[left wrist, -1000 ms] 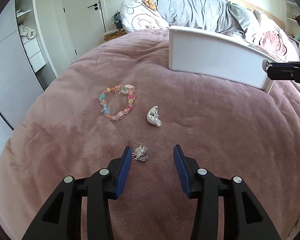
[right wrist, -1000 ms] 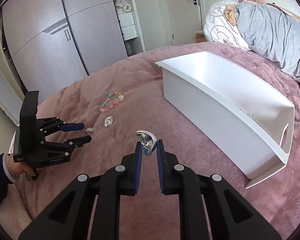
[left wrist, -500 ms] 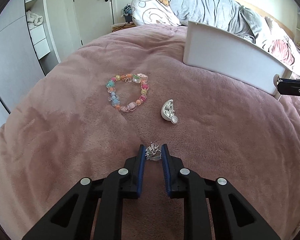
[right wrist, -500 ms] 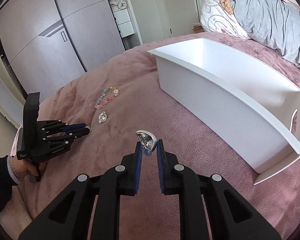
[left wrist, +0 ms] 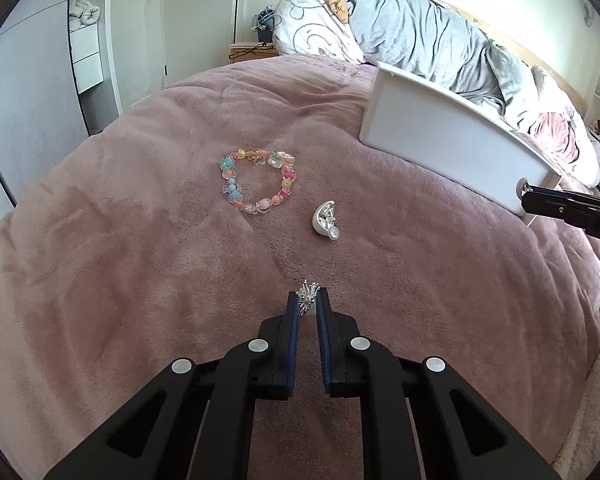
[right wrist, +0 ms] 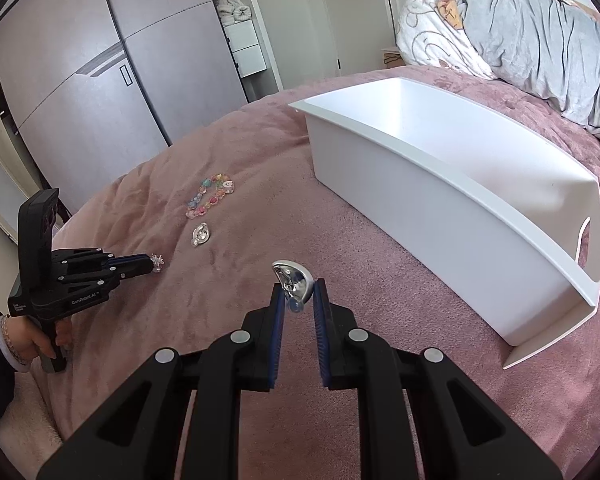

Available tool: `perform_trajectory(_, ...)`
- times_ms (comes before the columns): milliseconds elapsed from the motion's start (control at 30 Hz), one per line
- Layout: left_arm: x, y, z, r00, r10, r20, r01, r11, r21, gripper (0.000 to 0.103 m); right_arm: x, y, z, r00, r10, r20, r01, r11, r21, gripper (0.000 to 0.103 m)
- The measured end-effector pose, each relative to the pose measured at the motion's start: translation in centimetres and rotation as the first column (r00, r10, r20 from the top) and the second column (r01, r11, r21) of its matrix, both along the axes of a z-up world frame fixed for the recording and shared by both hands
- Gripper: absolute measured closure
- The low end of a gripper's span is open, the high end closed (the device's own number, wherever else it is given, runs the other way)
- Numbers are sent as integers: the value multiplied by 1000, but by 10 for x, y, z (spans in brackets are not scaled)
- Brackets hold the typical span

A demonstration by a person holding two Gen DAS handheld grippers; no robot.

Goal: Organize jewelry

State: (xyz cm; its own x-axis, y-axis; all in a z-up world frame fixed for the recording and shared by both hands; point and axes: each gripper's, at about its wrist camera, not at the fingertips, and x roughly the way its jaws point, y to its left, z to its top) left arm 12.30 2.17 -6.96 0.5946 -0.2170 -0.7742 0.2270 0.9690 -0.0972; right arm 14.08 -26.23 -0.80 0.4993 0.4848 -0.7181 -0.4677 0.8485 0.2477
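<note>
My left gripper [left wrist: 308, 301] is closing its jaws, and the blue pads pinch a small spiky silver ornament [left wrist: 308, 295] just above the pink blanket; it shows too in the right wrist view as left gripper [right wrist: 151, 266] with the ornament [right wrist: 157, 263] at its tip. My right gripper [right wrist: 297, 294] is shut on a silver half-moon charm [right wrist: 294, 276] held over the blanket. A matching half-moon charm [left wrist: 326, 220] and a pastel bead bracelet [left wrist: 231, 196] lie on the blanket ahead. A white bin [right wrist: 420, 184] stands to the right, open at the top.
The pink blanket [left wrist: 140, 260] covers a bed, with a heaped grey duvet [left wrist: 428, 40] and pillow behind the bin. Grey wardrobe doors [right wrist: 80, 80] stand past the bed's left edge. A hand [right wrist: 24, 340] with a beaded wristband holds the left gripper.
The left jaws have gone from wide apart beside the spiky ornament to pinched on it, and that view has rolled and shifted. The right gripper keeps its charm, almost still.
</note>
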Motion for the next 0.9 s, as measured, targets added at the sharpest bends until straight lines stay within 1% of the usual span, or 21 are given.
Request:
perform_trajectory(200,-16,-6,28,999,-13,45,12,1000,20,89,-4,-6,8,1000,-6,15,5,1000,22,88)
perform_trajectory(333,-22,-9,59,995,-18,98,18,1000,-5,89,-7,-10,16,1000,-6,28,5,999,42,88)
perform_trajectory(500,-19,-29,107,983,-60,176,61,998,1,89,-10,-17,40,997,-20,78,13,996,88,88)
perform_trajectory(600,-11,-44,135,972,-74,222,79,997,-13,89,-8,-24,56,994,-32,102,21,994,106,88)
perform_trajectory(700,5,-63,156,968,-95,231,106,994,-35,89,-4,-32,70,992,-43,120,30,993,113,88)
perform_trajectory(900,48,-109,191,960,-144,242,155,988,-26,89,11,-57,102,981,-88,171,66,989,133,88)
